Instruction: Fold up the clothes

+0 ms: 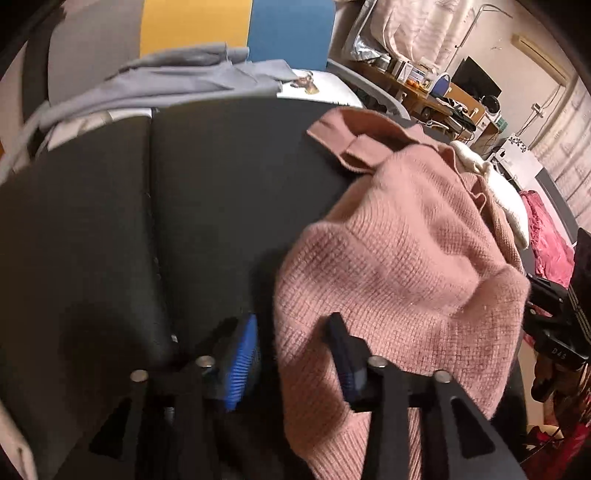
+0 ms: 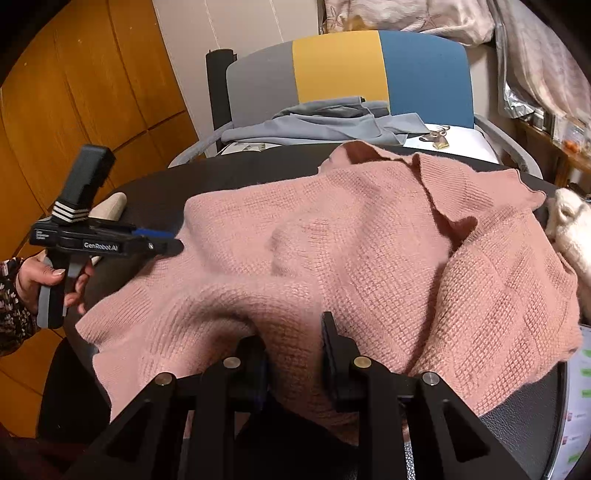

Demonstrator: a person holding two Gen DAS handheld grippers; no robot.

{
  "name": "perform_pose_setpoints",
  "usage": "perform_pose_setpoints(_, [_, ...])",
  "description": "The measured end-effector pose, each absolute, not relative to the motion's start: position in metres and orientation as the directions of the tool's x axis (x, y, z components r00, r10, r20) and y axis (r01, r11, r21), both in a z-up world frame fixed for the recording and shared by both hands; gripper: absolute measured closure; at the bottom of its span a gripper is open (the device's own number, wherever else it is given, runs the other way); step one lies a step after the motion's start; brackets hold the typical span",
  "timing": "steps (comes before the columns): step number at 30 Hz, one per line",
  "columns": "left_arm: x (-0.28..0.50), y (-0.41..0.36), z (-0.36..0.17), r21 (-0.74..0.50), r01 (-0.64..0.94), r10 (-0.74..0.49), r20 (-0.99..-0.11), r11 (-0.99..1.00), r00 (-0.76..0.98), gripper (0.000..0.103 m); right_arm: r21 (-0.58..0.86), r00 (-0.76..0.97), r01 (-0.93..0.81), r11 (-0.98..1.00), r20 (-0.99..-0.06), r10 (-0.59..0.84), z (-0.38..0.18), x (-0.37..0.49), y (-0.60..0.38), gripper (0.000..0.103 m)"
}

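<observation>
Left wrist view: pink knitted sweater (image 1: 399, 266) heaped on the right part of a dark round tabletop (image 1: 207, 184), one fold draped over the right finger of the left tongs (image 1: 291, 332); jaws standing apart, blue pad on the left finger bare, knit lying between but not pinched. Grey garment (image 1: 177, 79) behind on a chair with grey, yellow and blue back (image 1: 192, 26). Right wrist view: same sweater (image 2: 351, 251) spread and rumpled across most of the tabletop (image 2: 236, 173), a white fluffy item (image 2: 569, 229) at its right edge. Right tongs (image 2: 295, 343) narrow, clamped on a bunched fold of the near hem. Left tongs (image 2: 166, 240) at the sweater's left edge, held by a hand (image 2: 48, 280) in a floral sleeve.
</observation>
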State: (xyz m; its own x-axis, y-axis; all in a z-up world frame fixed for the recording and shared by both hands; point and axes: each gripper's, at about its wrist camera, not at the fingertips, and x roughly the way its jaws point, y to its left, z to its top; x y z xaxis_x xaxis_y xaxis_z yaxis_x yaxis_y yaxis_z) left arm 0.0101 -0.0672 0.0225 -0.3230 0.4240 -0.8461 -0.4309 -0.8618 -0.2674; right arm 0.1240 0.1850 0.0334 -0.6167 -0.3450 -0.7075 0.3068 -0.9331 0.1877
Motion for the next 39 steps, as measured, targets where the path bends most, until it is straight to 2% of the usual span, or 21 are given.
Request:
perform_pose_setpoints(1, [0.011,-0.063,0.022,-0.281,-0.442,0.443,-0.837,-0.852,-0.32,0.057,0.186,-0.616,0.308,-0.933,-0.709,-0.344,0.033,0.124,0.185,0.078])
perform_pose_setpoints(3, [0.012,-0.053,0.022,-0.308,-0.465,0.48,-0.819,-0.83,-0.314,0.046,0.185,-0.616,0.306,-0.934,-0.71,-0.342,0.033,0.124,0.184,0.078])
perform_pose_setpoints(6, [0.019,-0.034,0.018,-0.201,-0.488,0.416,-0.824,-0.85,-0.386,0.042,0.176,-0.622,0.291,-0.94,-0.712,-0.326,0.033,0.124,0.182,0.078])
perform_pose_setpoints(7, [0.022,-0.03,0.018,-0.152,-0.489,0.383,-0.824,-0.859,-0.417,0.046,0.168,-0.628,0.285,-0.944,-0.711,-0.316,0.035,0.124,0.18,0.078])
perform_pose_setpoints(8, [0.025,-0.026,0.018,-0.115,-0.48,0.354,-0.824,-0.87,-0.443,0.063,0.159,-0.634,0.279,-0.947,-0.71,-0.306,0.036,0.125,0.178,0.078])
perform_pose_setpoints(9, [0.027,-0.026,0.021,-0.142,-0.475,0.371,-0.822,-0.869,-0.432,0.082,0.149,-0.641,0.274,-0.95,-0.708,-0.296,0.037,0.125,0.176,0.079])
perform_pose_setpoints(12, [0.034,-0.032,0.036,-0.218,-0.468,0.431,-0.802,-0.856,-0.415,0.086,0.124,-0.666,0.266,-0.956,-0.693,-0.275,0.046,0.126,0.171,0.08])
perform_pose_setpoints(15, [0.049,-0.039,0.074,-0.247,-0.494,0.497,-0.727,-0.833,-0.474,0.087,0.135,-0.71,0.247,-0.96,-0.649,-0.274,0.069,0.124,0.173,0.081])
perform_pose_setpoints(18, [0.061,-0.058,0.139,-0.331,-0.516,0.602,-0.582,-0.79,-0.547,0.094,0.141,-0.777,0.23,-0.963,-0.57,-0.269,0.108,0.124,0.181,0.082])
perform_pose_setpoints(20, [0.067,-0.063,0.175,-0.338,-0.539,0.631,-0.517,-0.771,-0.578,0.094,0.161,-0.82,0.234,-0.959,-0.498,-0.284,0.142,0.123,0.188,0.082])
perform_pose_setpoints(26, [0.091,-0.071,0.278,-0.3,-0.643,0.708,-0.36,-0.704,-0.608,0.094,0.134,-0.899,0.277,-0.952,-0.314,-0.305,0.238,0.124,0.185,0.086])
perform_pose_setpoints(31, [0.119,-0.065,0.365,-0.229,-0.713,0.749,-0.208,-0.662,-0.629,0.094,0.171,-0.911,0.355,-0.919,-0.16,-0.381,0.309,0.133,0.179,0.089])
perform_pose_setpoints(35, [0.144,-0.068,0.422,-0.178,-0.748,0.768,-0.119,-0.64,-0.629,0.094,0.175,-0.903,0.409,-0.896,-0.062,-0.424,0.352,0.146,0.173,0.089])
perform_pose_setpoints(39, [0.154,-0.081,0.467,-0.183,-0.752,0.771,-0.055,-0.633,-0.635,0.094,0.136,-0.897,0.44,-0.887,0.017,-0.442,0.395,0.16,0.163,0.089])
